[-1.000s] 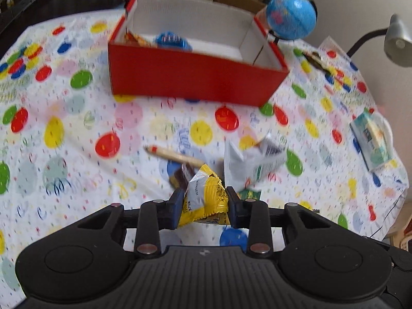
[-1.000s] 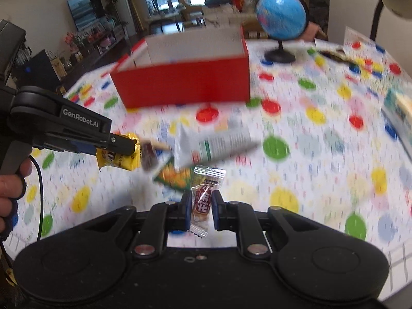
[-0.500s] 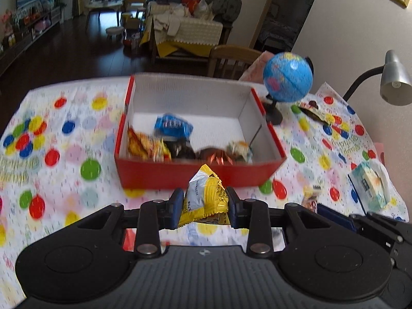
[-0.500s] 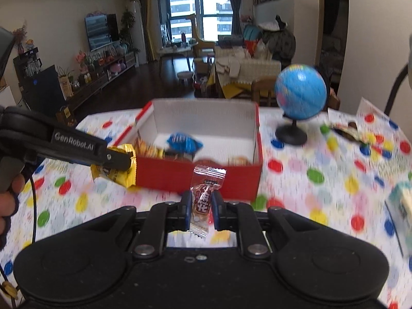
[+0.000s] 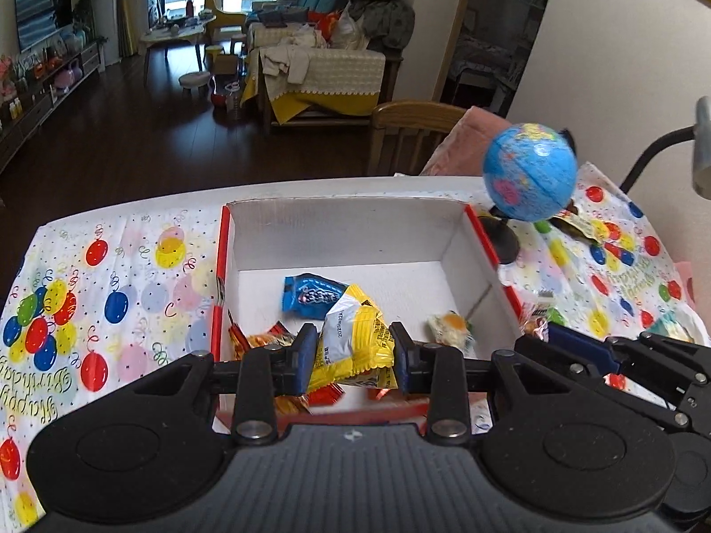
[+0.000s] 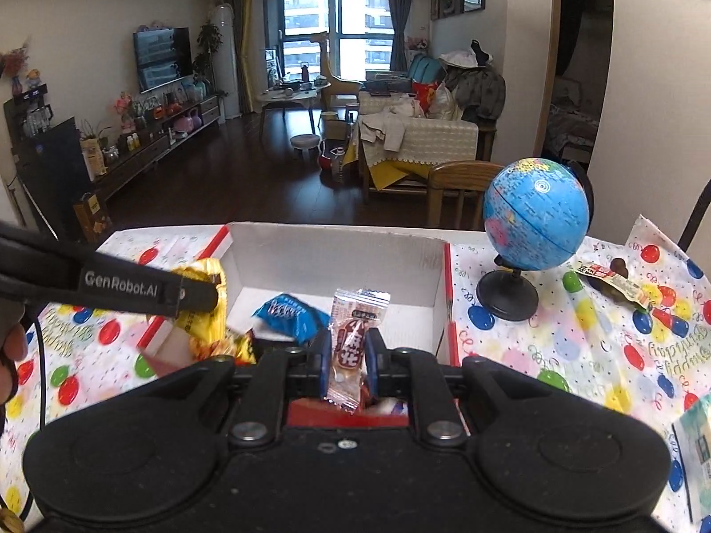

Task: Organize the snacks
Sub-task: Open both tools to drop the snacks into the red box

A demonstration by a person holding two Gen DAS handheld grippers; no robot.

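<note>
A red box with a white inside (image 5: 355,231) stands on the balloon-print tablecloth and holds several snacks, among them a blue packet (image 5: 311,295). My left gripper (image 5: 353,355) is shut on a yellow snack packet (image 5: 355,342) and holds it over the box's near left part. My right gripper (image 6: 349,362) is shut on a clear-wrapped red candy (image 6: 353,342) above the box's near edge (image 6: 346,417). The left gripper also shows in the right wrist view (image 6: 195,297), with the yellow packet (image 6: 200,306) over the box's left wall.
A blue globe (image 6: 535,220) on a black stand is right of the box. Wrapped snacks (image 6: 609,282) lie behind it on the cloth. A tissue pack (image 6: 697,439) lies at the right edge. A wooden chair (image 5: 413,133) stands beyond the table.
Both grippers have moved forward with their snacks, from in front of the box to over its near part. Both stay shut.
</note>
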